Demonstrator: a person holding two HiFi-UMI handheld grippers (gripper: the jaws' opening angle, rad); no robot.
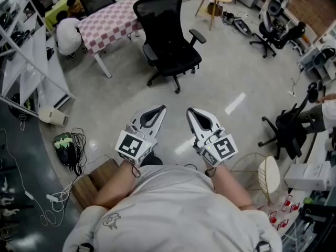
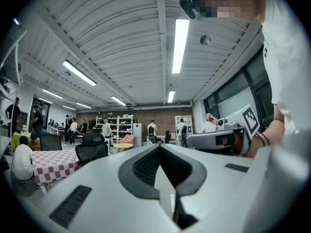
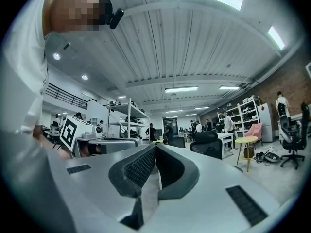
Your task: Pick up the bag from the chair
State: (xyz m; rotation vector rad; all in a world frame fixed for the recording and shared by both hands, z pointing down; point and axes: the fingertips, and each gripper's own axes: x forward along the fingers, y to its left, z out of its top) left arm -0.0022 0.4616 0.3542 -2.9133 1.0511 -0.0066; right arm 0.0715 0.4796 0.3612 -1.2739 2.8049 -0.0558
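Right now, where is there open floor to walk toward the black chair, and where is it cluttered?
Bare floor runs from in front of you to the black office chair, bordered left by the checkered table. Crowded: cables at the left, another chair and a wire stool at the right.

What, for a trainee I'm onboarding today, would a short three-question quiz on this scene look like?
1. True or false: the left tongs and the right tongs are both shut with nothing between them.
2. What stands on the floor ahead of the tongs, in the head view? A) black office chair B) a sofa C) a shopping cart
3. Fill in: the table to the left of that chair in the head view has a ____-patterned cloth.

Key: 1 true; 2 A; 3 checkered.
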